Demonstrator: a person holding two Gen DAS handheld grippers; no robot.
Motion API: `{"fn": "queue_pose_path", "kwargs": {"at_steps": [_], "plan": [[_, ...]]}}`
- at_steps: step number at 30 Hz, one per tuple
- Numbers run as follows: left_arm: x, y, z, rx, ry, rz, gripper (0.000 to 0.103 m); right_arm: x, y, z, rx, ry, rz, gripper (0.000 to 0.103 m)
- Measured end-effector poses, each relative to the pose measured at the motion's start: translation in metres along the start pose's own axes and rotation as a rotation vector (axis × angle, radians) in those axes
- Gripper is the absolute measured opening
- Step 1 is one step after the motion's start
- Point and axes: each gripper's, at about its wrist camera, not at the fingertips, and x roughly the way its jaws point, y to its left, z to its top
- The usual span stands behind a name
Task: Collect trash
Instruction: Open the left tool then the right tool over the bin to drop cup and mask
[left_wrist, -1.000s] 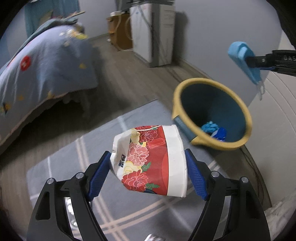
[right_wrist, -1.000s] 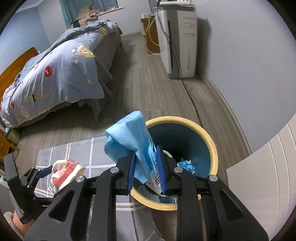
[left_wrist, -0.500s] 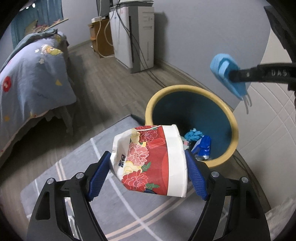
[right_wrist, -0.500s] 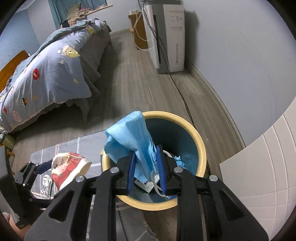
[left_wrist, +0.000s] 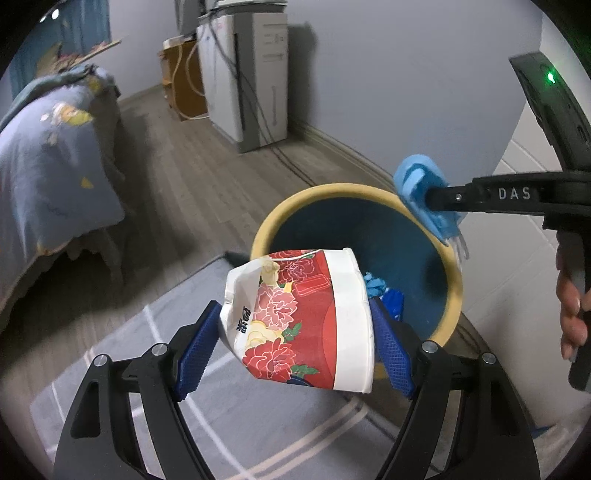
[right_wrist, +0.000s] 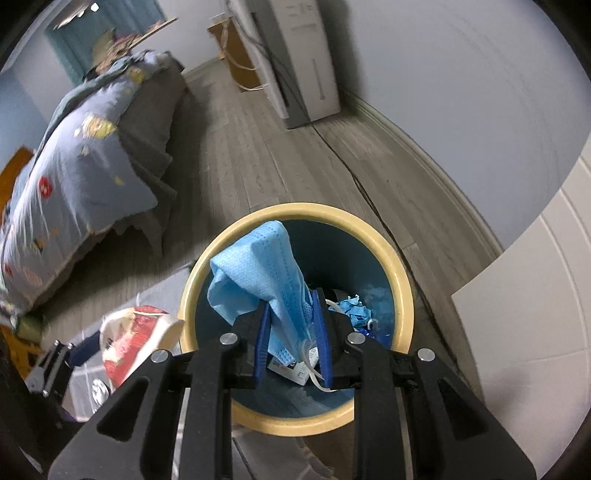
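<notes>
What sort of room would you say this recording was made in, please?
Most likely a bedroom: a bed with a patterned quilt, a wood-look floor with a grey rug, and a yellow-rimmed waste bin.

Left claw (left_wrist: 295, 338), right claw (right_wrist: 291, 332): black open-frame arms, silver screws, blue ribbed pads; white "DAS" lettering, green indicator light.

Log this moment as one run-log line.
left gripper: shut on paper cup | right gripper: shut on face mask over bin | next: drop mask
</notes>
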Motion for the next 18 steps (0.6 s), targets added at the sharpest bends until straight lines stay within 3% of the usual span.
{"fn": "queue_pose_path", "kwargs": {"at_steps": [5, 10, 13, 16, 18], "plan": [[0.019, -0.017, 0.01, 0.092, 0.003, 0.026, 0.079, 0.01, -0.008, 0.002, 0.029, 0.018, -0.006, 0.022], [0.037, -0.028, 0.015, 0.116, 0.01, 0.033, 0.08, 0.02, -0.014, 0.003, 0.075, 0.041, 0.013, 0.022], [0.044, -0.032, 0.013, 0.121, 0.011, 0.028, 0.086, 0.02, -0.016, 0.004, 0.087, 0.036, 0.019, 0.022], [0.047, -0.031, 0.009, 0.122, 0.015, 0.026, 0.089, 0.024, -0.015, 0.004, 0.09, 0.045, 0.025, 0.028], [0.047, -0.027, 0.007, 0.116, 0.02, 0.028, 0.09, 0.025, -0.014, 0.005, 0.088, 0.048, 0.026, 0.041]]}}
